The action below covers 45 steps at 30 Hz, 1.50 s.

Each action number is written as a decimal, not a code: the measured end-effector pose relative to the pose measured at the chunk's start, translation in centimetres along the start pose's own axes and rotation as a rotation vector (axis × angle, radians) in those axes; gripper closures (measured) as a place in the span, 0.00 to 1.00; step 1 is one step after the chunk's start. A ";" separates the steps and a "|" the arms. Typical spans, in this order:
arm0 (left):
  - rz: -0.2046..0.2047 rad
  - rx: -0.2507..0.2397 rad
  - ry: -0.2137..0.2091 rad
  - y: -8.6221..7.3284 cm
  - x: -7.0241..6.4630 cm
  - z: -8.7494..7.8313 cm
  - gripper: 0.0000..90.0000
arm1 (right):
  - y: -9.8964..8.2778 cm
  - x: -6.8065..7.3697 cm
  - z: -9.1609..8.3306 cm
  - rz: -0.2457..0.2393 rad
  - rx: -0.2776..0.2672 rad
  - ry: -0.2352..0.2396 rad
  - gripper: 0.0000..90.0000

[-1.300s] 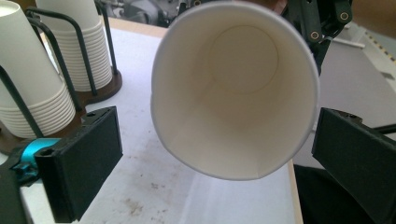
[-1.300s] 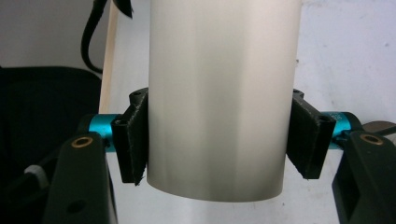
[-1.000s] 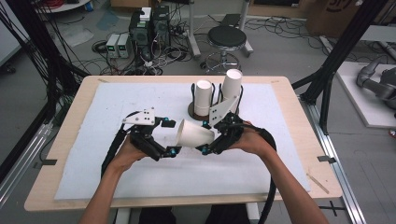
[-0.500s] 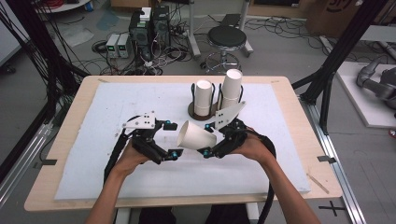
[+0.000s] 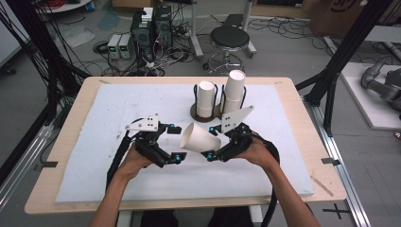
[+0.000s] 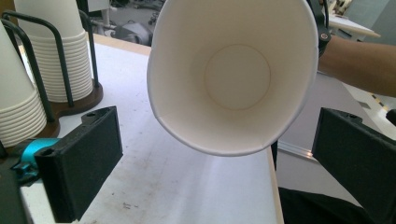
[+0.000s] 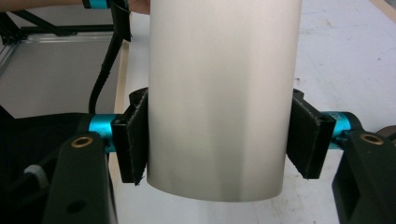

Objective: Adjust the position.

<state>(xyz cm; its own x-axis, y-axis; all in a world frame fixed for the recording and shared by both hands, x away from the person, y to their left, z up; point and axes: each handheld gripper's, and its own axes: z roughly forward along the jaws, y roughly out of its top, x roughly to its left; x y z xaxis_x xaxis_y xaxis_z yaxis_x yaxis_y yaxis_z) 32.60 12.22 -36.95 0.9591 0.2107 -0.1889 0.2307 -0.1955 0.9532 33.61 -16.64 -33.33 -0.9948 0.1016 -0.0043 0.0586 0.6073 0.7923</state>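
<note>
White padding (image 5: 118,109) covers the wooden table (image 5: 75,99), with a grey floor of cables, computer boxes and a black stool (image 5: 229,38) beyond its far edge, and a dark holder (image 5: 201,113) with two stacks of paper cups (image 5: 235,90) stands at the middle rear. Above the pad's centre the right gripper (image 5: 213,142) pinches a single paper cup (image 5: 198,138) near its base, pads tight on both sides. That cup lies nearly level, its long axis running across the table and its open mouth facing the left gripper (image 5: 174,142), whose jaws stand wide apart just short of the rim without touching it.
</note>
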 end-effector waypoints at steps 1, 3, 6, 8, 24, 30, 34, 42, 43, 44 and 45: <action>0.000 0.001 -0.002 0.0 0.0 0.0 0.02 | 0.0 0.0 0.0 0.001 -0.005 0.003 0.38; -0.002 -0.001 -0.001 -0.1 0.1 -0.1 0.02 | -0.2 0.0 -0.1 0.003 -0.015 -0.003 0.38; -0.008 -0.014 -0.003 -0.3 0.1 -0.1 0.02 | -0.4 0.0 -0.2 0.010 -0.021 -0.001 0.38; -0.013 -0.021 -0.002 -0.4 0.1 -0.1 0.02 | -0.5 0.1 -0.2 0.017 -0.025 -0.002 0.38; -0.032 -0.085 -0.040 -0.6 0.3 0.8 0.02 | -1.0 0.3 0.2 0.027 -0.064 0.002 0.38; -0.037 -0.096 -0.042 -0.6 0.4 1.1 0.02 | -1.1 0.3 0.5 0.031 -0.080 0.009 0.38; -0.041 -0.101 -0.049 -0.5 0.4 1.4 0.02 | -1.0 0.3 0.7 0.033 -0.085 0.014 0.38; -0.038 -0.106 -0.069 -0.1 0.5 2.0 0.02 | -1.0 0.3 1.0 0.031 -0.095 0.023 0.38; -0.038 -0.106 -0.069 -0.1 0.5 2.0 0.02 | -1.0 0.3 1.0 0.033 -0.094 0.024 0.38; -0.037 -0.107 -0.074 -0.1 0.5 2.1 0.02 | -0.9 0.4 1.0 0.030 -0.093 0.026 0.38; -0.038 -0.107 -0.081 0.0 0.5 2.1 0.02 | -0.9 0.3 1.0 0.031 -0.094 0.028 0.38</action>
<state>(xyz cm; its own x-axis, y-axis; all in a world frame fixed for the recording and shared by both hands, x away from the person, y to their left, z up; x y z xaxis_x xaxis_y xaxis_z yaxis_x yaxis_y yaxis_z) 33.39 10.33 -37.58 0.9612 0.1369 -0.2394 0.2522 -0.0846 0.9640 33.29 -16.37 -34.71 -0.9946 0.0966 0.0367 0.0824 0.5274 0.8456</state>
